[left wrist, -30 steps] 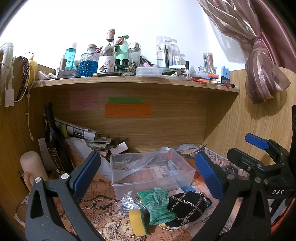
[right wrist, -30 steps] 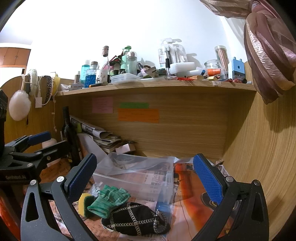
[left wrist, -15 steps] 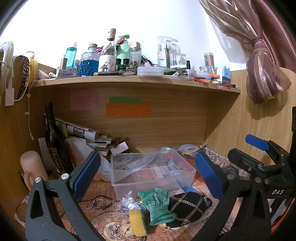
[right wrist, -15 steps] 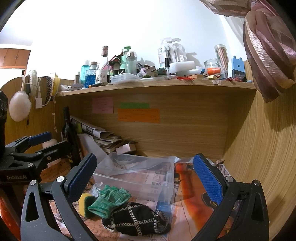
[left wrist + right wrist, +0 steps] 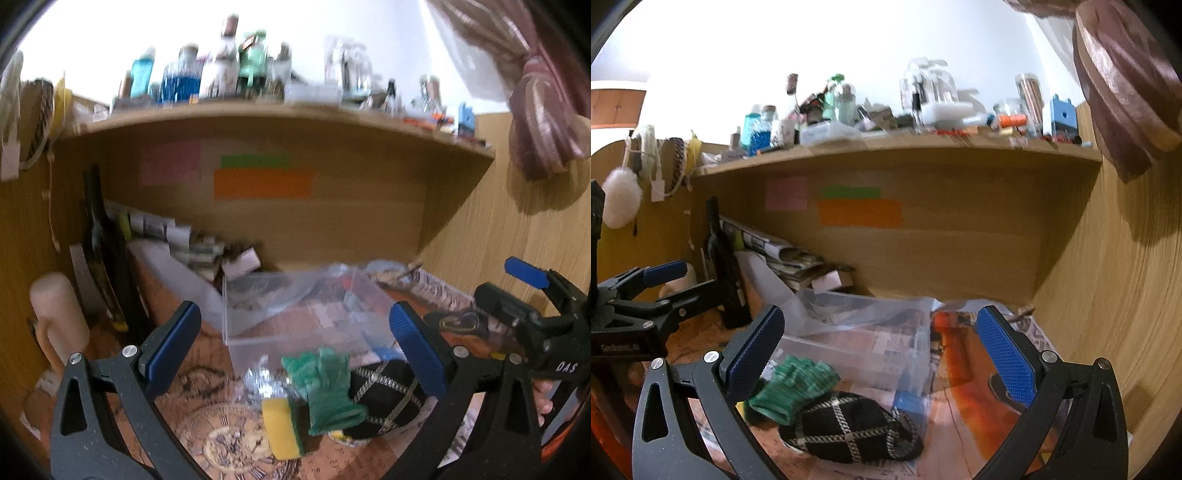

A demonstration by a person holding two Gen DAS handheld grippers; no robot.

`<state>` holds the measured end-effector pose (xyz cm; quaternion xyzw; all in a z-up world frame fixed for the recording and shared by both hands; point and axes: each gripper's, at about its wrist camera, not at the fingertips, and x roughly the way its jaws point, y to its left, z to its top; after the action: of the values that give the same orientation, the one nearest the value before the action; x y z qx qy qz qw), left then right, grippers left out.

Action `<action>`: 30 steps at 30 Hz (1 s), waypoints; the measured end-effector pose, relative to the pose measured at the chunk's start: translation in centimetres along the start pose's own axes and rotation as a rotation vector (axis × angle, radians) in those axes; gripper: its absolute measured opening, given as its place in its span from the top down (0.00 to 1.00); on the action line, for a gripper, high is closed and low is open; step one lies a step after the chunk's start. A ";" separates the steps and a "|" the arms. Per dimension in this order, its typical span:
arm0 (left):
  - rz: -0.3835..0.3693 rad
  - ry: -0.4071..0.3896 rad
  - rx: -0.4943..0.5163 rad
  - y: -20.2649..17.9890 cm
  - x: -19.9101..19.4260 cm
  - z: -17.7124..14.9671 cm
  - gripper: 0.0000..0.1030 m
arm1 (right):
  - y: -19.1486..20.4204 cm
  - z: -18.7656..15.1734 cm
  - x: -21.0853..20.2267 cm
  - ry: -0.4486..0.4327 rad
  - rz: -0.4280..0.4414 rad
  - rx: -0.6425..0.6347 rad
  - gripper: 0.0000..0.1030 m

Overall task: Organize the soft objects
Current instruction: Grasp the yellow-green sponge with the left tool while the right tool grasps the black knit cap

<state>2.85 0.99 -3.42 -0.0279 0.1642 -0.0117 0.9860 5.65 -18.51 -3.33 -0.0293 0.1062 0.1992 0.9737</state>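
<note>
A green knit glove [image 5: 325, 387] lies on the desk over a yellow sponge [image 5: 282, 428] and a black pouch with a chain grid [image 5: 384, 398]. Crumpled foil [image 5: 262, 384] lies just left of them. A clear plastic box [image 5: 295, 314] stands behind them. My left gripper [image 5: 295, 347] is open and empty, above and in front of the pile. My right gripper [image 5: 879, 350] is open and empty, over the glove [image 5: 792, 387] and pouch [image 5: 849, 428], with the box [image 5: 857, 332] behind. Each gripper shows in the other's view, the right one [image 5: 535, 295] and the left one [image 5: 646, 288].
A dark wine bottle [image 5: 107, 251] and a pale cylinder [image 5: 59, 321] stand at the left. Stacked papers [image 5: 177, 243] lie at the back. A wooden shelf [image 5: 258, 114] overhead carries many bottles. A wooden wall [image 5: 1108, 295] closes the right side. A curtain [image 5: 535, 110] hangs there.
Both grippers have moved a little forward and down toward the pile; the views are now blurred by motion. The objects on the desk have not moved.
</note>
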 end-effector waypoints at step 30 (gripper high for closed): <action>0.002 0.367 -0.106 3.1 6.1 -8.6 0.71 | -4.0 -8.5 6.4 0.443 0.085 0.126 0.63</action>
<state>5.85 3.46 -13.64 -0.0772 0.3418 -0.0067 0.9366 11.34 -20.52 -12.99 -0.0067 0.3306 0.2219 0.9173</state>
